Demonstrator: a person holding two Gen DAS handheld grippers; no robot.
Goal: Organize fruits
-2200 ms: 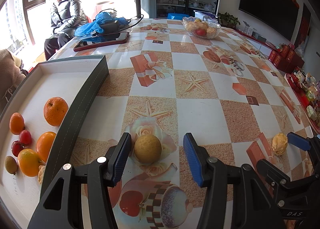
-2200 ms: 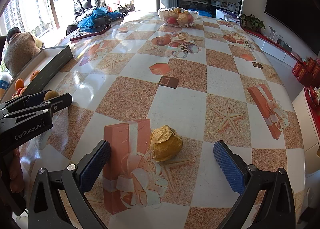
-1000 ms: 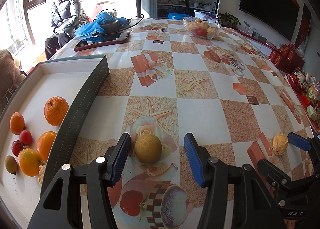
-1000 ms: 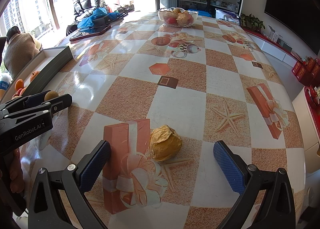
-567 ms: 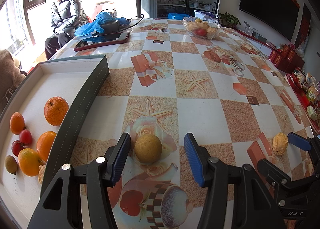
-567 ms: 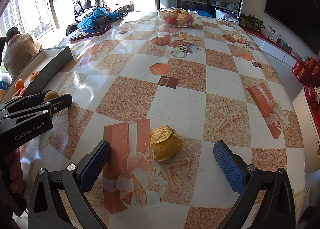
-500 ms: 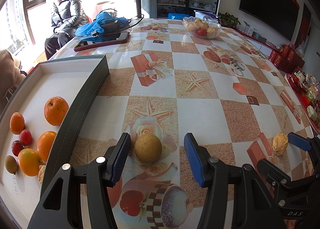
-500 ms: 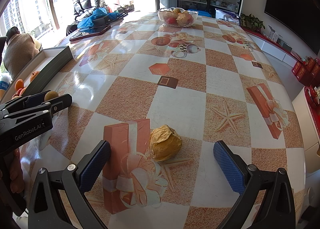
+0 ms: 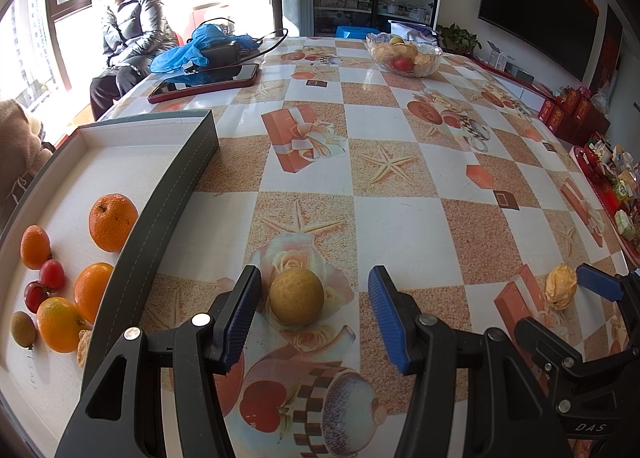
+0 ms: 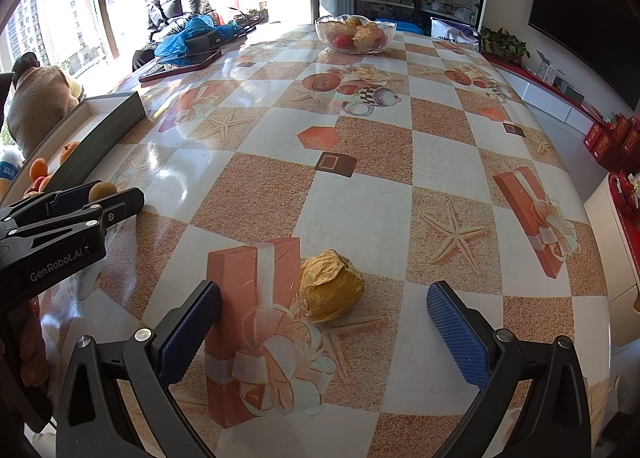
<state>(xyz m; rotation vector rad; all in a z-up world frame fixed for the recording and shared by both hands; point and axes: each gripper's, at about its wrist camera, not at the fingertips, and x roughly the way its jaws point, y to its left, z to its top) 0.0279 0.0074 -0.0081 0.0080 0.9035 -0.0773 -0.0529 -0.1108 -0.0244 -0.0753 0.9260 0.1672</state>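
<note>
Holding oranges (image 9: 113, 222), the tray (image 9: 172, 193) adjoins gripper (image 9: 314, 312).

Patterned table (image 9: 400, 217), round yellow fruit (image 9: 296, 300), papery husked fruit (image 10: 330, 286), tray (image 9: 168, 193), glass bowl (image 9: 406, 55)

Two brand marks can be read, each printed on a hand-held gripper body.

"GenRobot.AI" is printed in pale letters on the black side of the left hand-held gripper (image 10: 96, 193), where it is seen from the right wrist view, left of the paper-wrapped fruit (image 10: 330, 286). "DAS" is printed in small pale letters on the black body of the right hand-held gripper (image 9: 600, 286), seen at the lower right corner of the left wrist view, below the same wrapped fruit. Lettering on the white bag (image 10: 454, 33) behind the glass fruit bowl (image 10: 355, 33) is too blurred to be read.
</note>
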